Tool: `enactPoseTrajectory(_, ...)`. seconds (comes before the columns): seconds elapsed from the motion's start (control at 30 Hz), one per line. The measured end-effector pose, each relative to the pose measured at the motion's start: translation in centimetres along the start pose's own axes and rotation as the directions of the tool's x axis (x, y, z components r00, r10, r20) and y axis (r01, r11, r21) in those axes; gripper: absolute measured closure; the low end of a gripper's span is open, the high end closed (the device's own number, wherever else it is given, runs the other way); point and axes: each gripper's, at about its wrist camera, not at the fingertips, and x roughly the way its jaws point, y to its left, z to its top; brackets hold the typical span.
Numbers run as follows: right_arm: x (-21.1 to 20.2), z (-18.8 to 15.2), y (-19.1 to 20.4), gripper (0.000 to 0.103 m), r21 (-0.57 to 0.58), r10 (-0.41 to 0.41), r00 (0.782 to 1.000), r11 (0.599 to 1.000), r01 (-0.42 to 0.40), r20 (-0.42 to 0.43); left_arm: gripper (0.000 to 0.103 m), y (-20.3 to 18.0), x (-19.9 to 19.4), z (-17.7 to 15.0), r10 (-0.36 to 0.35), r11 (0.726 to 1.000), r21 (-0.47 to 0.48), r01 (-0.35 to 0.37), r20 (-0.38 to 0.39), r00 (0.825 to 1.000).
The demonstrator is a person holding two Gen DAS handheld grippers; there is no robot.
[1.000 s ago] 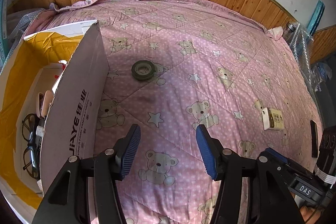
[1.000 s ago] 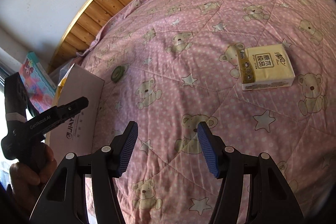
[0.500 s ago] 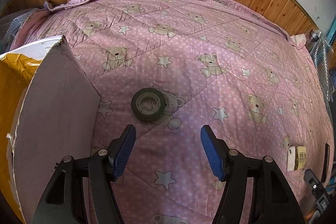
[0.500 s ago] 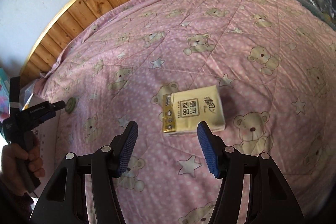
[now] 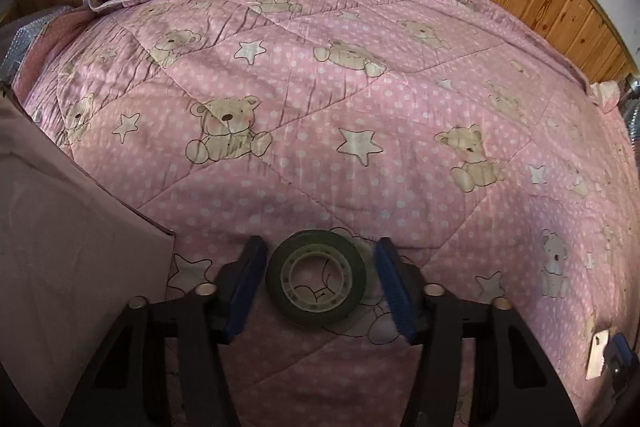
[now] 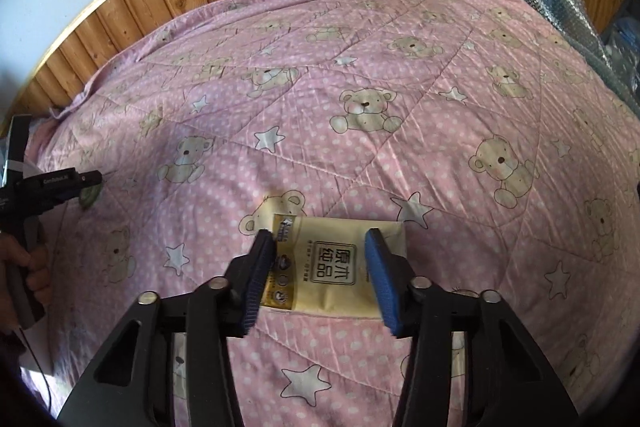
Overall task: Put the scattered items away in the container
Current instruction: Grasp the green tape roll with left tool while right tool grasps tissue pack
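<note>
In the left wrist view, our left gripper stands spread wide, its blue pads on either side of the roll of tape, which lies flat on the pink quilt; there is a gap on both sides, so nothing is held yet. The wall of the cardboard box, the container, rises just beside us at the left, though its inside is out of sight here. We judge that the roll is slim and low, so closing too high could let the pads skim over its rim, or pinch up a fold of the soft quilt with it. In the right wrist view, our right gripper is likewise wide apart over the pack of tissues, which lies flat on the quilt; the pads sit above its left part and right part, with no squeeze visible, and we cannot tell whether they touch the wrapper. The pack looks soft and wider than the span between the pads, so a close from here may crumple it or catch only a ridge of wrapping, letting it slip on the lift. At the left edge, the other gripper and a hand holding it show near the tape.
</note>
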Motion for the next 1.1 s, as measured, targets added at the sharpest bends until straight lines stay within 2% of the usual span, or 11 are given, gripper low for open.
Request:
enactPoseTrajectory(0.03, -0.2, 0.0, -0.1, 0.099, 0.002, 0.006, 1.000, 1.000, -0.006, -0.009, 0.054, -0.2, -0.2, -0.2, -0.039, 0.999, 0.000, 0.039, -0.011, 0.999)
enactPoseTrajectory(0.23, -1.7, -1.4, -2.0, 0.097, 0.114, 0.220, 0.974, 0.971, -0.212, -0.060, 0.054, -2.5, -4.1, -4.4, -0.305, 0.951, 0.017, 0.308, -0.092, 0.948)
enactPoseTrajectory(0.3, -2.4, -1.5, -2.2, 0.090, 0.116, 0.216, 0.975, 0.971, -0.210, -0.041, 0.054, -2.7, -5.4, -5.3, -0.290, 0.956, 0.036, 0.292, -0.067, 0.955)
enactPoseTrajectory(0.33, -2.6, -1.5, -2.4, 0.064, 0.118, 0.207, 0.978, 0.972, -0.203, -0.029, 0.053, -2.6, -5.6, -5.4, -0.275, 0.960, 0.035, 0.277, -0.058, 0.960)
enactPoseTrajectory(0.4, -2.6, -1.4, -3.0, 0.046, 0.136, 0.132, 0.991, 0.982, -0.131, 0.000, 0.049, -2.7, -5.6, -5.3, -0.253, 0.966, 0.043, 0.255, -0.044, 0.966)
enactPoseTrajectory(0.53, 0.1, -1.0, -4.1, 0.045, 0.115, -0.011, 0.999, 0.993, 0.015, -0.034, 0.041, -3.5, -3.7, -5.5, -0.206, 0.976, 0.056, 0.209, -0.055, 0.977)
enactPoseTrajectory(0.6, 0.1, -1.3, -4.7, 0.051, 0.235, 0.143, 0.986, 0.965, -0.119, -0.089, 0.041, -3.9, -3.0, -6.3, -0.197, 0.977, 0.064, 0.203, -0.088, 0.976)
enactPoseTrajectory(0.7, -2.5, -2.4, -1.3, 0.053, 0.210, 0.366, 0.923, 0.918, -0.338, -0.117, 0.042, -4.4, -4.6, -7.3, -0.323, 0.939, 0.087, 0.334, -0.115, 0.939)
enactPoseTrajectory(0.8, -4.0, -3.1, -0.2, 0.051, 0.107, 0.289, 0.952, 0.955, -0.278, -0.101, 0.042, -2.3, -6.7, -7.7, -0.243, 0.968, 0.061, 0.245, -0.036, 0.969)
enactPoseTrajectory(0.9, -3.3, -2.6, -1.2, 0.050, 0.081, 0.205, 0.975, 0.977, -0.198, -0.089, 0.042, 0.1, -6.6, -7.6, -0.236, 0.972, -0.022, 0.235, -0.029, 0.971)
enactPoseTrajectory(1.1, -0.7, -0.8, 0.2, 0.049, 0.138, 0.281, 0.955, 0.954, -0.266, -0.098, 0.042, -2.7, -4.3, -8.4, -0.261, 0.965, -0.002, 0.261, -0.087, 0.962)
